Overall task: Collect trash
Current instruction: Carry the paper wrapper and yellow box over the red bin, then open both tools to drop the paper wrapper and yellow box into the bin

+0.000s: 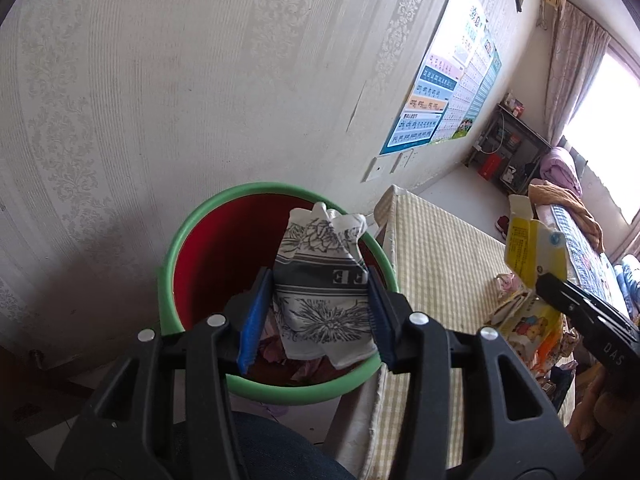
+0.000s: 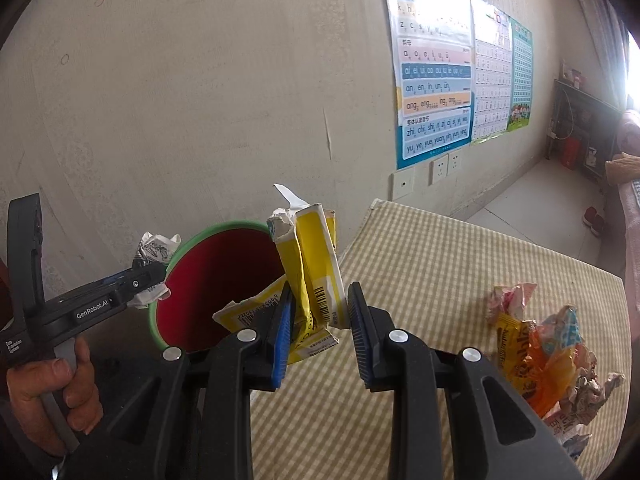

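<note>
Two tools [image 1: 316, 312] [image 2: 318, 320], flower-printed wrapper [image 1: 320, 280], torn yellow carton [image 2: 316, 280]

Bin [image 1: 176, 248]: smooth plastic, green rim, red matt inside. Printed wrapper [image 1: 320, 280]: crumpled paper, matt. Yellow carton [image 2: 316, 272]: creased cardboard, slightly glossy. Tablecloth [image 2: 420, 264]: checked woven cloth, matt. Wrappers [image 2: 536, 344] near the table's right edge: shiny crinkled foil. Wall [image 1: 160, 100]: embossed wallpaper.
</note>
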`<state>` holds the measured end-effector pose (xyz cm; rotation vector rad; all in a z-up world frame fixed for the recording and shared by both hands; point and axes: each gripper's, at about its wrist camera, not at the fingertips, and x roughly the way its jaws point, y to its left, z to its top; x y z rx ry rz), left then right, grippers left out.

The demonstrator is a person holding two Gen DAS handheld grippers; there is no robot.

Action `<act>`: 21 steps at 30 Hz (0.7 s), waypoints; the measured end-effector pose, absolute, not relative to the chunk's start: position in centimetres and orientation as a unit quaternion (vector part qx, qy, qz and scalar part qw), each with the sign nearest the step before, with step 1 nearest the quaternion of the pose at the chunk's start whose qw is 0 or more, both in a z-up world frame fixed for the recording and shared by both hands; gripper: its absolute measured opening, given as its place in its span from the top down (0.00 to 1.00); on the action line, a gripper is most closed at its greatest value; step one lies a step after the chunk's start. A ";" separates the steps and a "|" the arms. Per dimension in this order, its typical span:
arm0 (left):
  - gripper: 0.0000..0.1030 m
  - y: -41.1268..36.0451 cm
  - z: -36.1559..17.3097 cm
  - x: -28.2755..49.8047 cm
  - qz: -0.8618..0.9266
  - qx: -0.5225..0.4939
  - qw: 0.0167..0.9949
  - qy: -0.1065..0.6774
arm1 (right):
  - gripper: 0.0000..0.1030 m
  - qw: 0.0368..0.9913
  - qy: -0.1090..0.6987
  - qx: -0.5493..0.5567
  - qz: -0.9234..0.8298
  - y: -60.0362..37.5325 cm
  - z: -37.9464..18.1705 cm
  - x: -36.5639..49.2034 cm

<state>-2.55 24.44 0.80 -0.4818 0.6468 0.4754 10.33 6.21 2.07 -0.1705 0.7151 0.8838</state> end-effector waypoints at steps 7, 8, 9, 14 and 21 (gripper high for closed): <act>0.56 26.2 0.3 -2.8 0.239 -0.247 0.889 0.303 | 0.74 0.820 0.337 -0.112 0.449 11.6 1.2 9.6; 0.56 26.4 0.1 -2.8 0.240 -0.250 0.888 0.302 | 0.74 0.818 0.338 -0.117 0.450 12.3 0.9 9.6; 0.56 26.6 0.0 -2.8 0.240 -0.253 0.887 0.303 | 0.74 0.816 0.339 -0.122 0.452 12.8 0.6 9.6; 0.55 27.3 -0.3 -3.0 0.240 -0.263 0.884 0.302 | 0.74 0.803 0.358 -0.136 0.457 15.5 -1.2 9.9; 0.28 28.1 -0.7 -3.7 0.246 -0.288 0.877 0.296 | 0.40 0.787 0.384 -0.142 0.461 17.5 -3.2 10.2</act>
